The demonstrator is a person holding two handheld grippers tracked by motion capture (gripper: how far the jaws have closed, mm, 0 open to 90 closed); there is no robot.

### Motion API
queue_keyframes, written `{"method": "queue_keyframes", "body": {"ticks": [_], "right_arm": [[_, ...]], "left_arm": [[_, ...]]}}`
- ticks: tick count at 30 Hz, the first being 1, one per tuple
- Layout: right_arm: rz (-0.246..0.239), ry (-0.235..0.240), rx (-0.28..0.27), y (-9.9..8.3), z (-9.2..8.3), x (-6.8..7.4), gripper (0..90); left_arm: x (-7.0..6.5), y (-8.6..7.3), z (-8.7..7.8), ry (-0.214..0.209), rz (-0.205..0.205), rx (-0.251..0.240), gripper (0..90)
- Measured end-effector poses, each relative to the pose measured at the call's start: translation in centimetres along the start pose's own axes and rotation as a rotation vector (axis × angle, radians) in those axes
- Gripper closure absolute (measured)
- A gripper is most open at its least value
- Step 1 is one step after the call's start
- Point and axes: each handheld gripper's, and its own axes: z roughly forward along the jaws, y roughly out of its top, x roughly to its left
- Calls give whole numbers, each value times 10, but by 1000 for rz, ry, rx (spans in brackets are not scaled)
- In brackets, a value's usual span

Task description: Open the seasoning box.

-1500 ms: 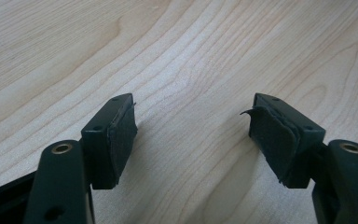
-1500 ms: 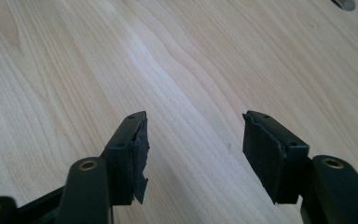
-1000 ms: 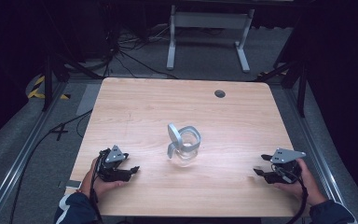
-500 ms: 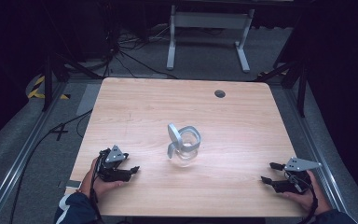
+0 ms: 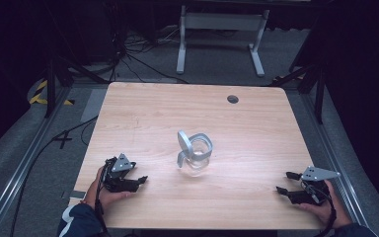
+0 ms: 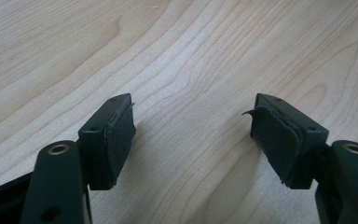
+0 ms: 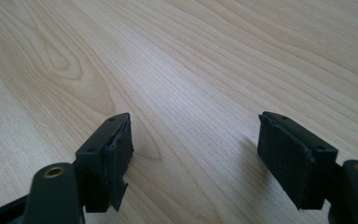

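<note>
Clear glass jug (image 5: 196,157) with grey looped handle sits mid-table; both tongs gape empty.

Lab: dark room, floor cables (image 5: 128,59), wooden table (image 5: 143,113).

both grippers (image 5: 140,180) (image 5: 282,181) open, empty

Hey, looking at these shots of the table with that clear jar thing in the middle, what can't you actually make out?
- Glass jar with grey clasp, high view: too small and see-through to tell whether it holds anything or whether the lid is latched.
- Dark round spot near the table's far edge, high view: too small to identify.
- Person's arms, high view: cut off by the bottom edge.
- Floor beyond the table, high view: too dark for detail.
</note>
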Motion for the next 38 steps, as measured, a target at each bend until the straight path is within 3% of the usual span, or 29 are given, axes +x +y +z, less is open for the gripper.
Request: {"method": "queue_keyframes", "body": {"ticks": [38], "right_arm": [[0,4,1,0,0,0,260]], "left_arm": [[2,2,0,-1,15,12,276]]}}
